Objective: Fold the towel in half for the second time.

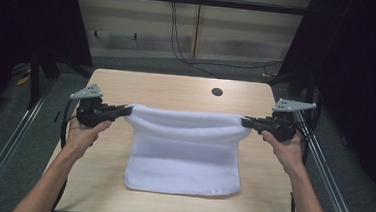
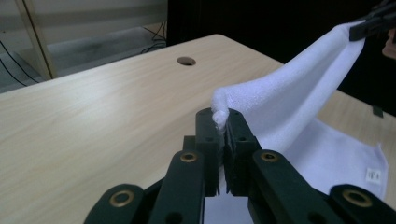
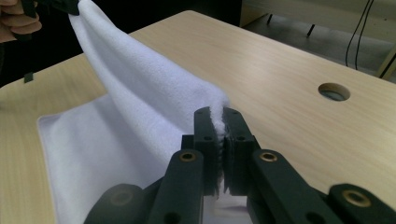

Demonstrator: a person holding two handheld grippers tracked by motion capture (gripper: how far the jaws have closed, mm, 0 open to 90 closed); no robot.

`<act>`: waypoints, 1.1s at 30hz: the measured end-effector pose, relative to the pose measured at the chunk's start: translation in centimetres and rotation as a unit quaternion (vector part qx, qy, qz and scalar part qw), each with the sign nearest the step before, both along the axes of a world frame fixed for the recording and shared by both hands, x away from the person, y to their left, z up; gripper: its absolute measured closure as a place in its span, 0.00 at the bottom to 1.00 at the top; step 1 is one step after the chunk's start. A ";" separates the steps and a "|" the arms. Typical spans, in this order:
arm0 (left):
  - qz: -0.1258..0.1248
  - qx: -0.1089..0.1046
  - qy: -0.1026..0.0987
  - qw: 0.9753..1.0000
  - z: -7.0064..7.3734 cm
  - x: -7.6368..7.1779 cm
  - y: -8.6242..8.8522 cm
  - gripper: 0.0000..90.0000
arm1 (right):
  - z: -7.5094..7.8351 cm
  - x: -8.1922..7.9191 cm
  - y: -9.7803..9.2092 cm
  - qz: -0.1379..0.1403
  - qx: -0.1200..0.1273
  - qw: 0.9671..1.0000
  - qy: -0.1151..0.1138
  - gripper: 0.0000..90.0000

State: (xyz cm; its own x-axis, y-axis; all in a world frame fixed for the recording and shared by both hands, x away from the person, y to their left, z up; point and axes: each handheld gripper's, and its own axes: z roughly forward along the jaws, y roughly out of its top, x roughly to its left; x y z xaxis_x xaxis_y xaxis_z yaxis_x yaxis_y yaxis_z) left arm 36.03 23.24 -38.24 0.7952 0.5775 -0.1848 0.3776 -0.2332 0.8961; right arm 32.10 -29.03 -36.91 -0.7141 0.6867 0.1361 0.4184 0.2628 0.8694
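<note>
On near hem, high view: towel (image 1: 182,156) tag (image 1: 215,191).

The white towel (image 1: 185,151) is plain, soft and fleecy, roughly square, with a stitched hem and a small white label (image 1: 215,191) at its near right corner. Its near part lies flat on the surface (image 1: 177,90), the near edge straight and parallel to the surface's near edge. Its far edge is lifted off the surface and stretched into a sagging band, each far corner pinched between black jaws: one corner (image 2: 220,114) in the left gripper view, the other (image 3: 218,116) in the right gripper view. From that band the cloth slopes down to the flat part.
</note>
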 end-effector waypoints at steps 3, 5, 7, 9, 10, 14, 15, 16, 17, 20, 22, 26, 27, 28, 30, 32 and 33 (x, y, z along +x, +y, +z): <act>-0.008 -0.009 0.001 1.000 -0.6 -1.6 0.3 0.96 | -0.4 -1.3 0.0 0.007 0.000 1.000 0.000 0.95; -0.011 -0.023 0.010 1.000 -1.1 -2.7 0.4 0.96 | -0.5 -2.4 0.2 0.009 -0.001 1.000 -0.006 0.95; -0.012 -0.024 0.011 1.000 -1.6 -3.6 0.5 0.96 | -0.7 -3.5 0.4 0.013 -0.001 1.000 -0.009 0.95; -0.016 -0.025 0.020 0.999 -2.4 -4.3 0.7 0.96 | -1.3 -4.4 0.6 0.019 -0.005 1.000 -0.008 0.95; -0.015 -0.023 0.025 0.999 -2.8 -4.7 0.8 0.96 | -1.7 -4.8 0.6 0.018 -0.005 1.000 -0.005 0.95; -0.021 -0.004 0.039 0.999 -4.8 -6.1 0.9 0.96 | -4.2 -6.3 0.5 0.024 -0.015 0.999 0.023 0.95; -0.025 0.000 0.042 0.999 -5.3 -6.5 0.8 0.96 | -4.9 -6.7 0.5 0.026 -0.017 0.999 0.032 0.95; -0.025 0.001 0.040 0.999 -5.8 -7.0 0.7 0.96 | -5.5 -7.1 0.5 0.028 -0.019 0.999 0.038 0.94; -0.030 0.003 0.044 0.999 -6.3 -7.4 0.6 0.96 | -6.1 -7.4 0.5 0.027 -0.019 0.998 0.045 0.94; -0.042 0.018 0.055 0.997 -7.4 -8.3 0.4 0.95 | -7.8 -8.2 0.7 0.031 -0.018 0.997 0.075 0.92; -0.043 0.021 0.065 0.997 -8.0 -8.8 0.5 0.95 | -8.5 -8.8 0.9 0.034 -0.039 0.995 0.084 0.91; -0.047 0.027 0.090 0.994 -9.2 -9.4 1.3 0.91 | -9.4 -10.1 0.6 0.034 -0.037 0.993 0.102 0.86; -0.047 0.032 0.096 0.994 -9.4 -9.7 1.4 0.91 | -9.5 -10.3 0.5 0.036 -0.040 0.993 0.104 0.85; -0.050 0.038 0.099 0.993 -9.6 -9.9 1.4 0.91 | -9.6 -10.6 0.5 0.032 -0.042 0.993 0.106 0.83; -0.059 0.051 0.108 0.991 -9.8 -10.4 1.3 0.90 | -10.0 -10.9 0.4 0.034 -0.041 0.992 0.114 0.82; -0.062 0.070 0.109 0.990 -10.0 -10.9 1.3 0.90 | -10.4 -11.4 0.6 0.038 -0.050 0.991 0.118 0.80; -0.067 0.079 0.111 0.988 -10.1 -11.1 1.3 0.90 | -10.5 -11.6 0.7 0.040 -0.054 0.990 0.122 0.80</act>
State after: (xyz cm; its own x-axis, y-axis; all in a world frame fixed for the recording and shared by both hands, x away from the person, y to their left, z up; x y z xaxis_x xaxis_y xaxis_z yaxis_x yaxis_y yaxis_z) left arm 24.93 24.53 -48.29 0.8165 0.5050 -0.2800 0.5175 -0.4249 0.7427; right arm 20.55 -28.34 -47.41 -0.7223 0.6485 0.2402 0.5860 0.3896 0.7105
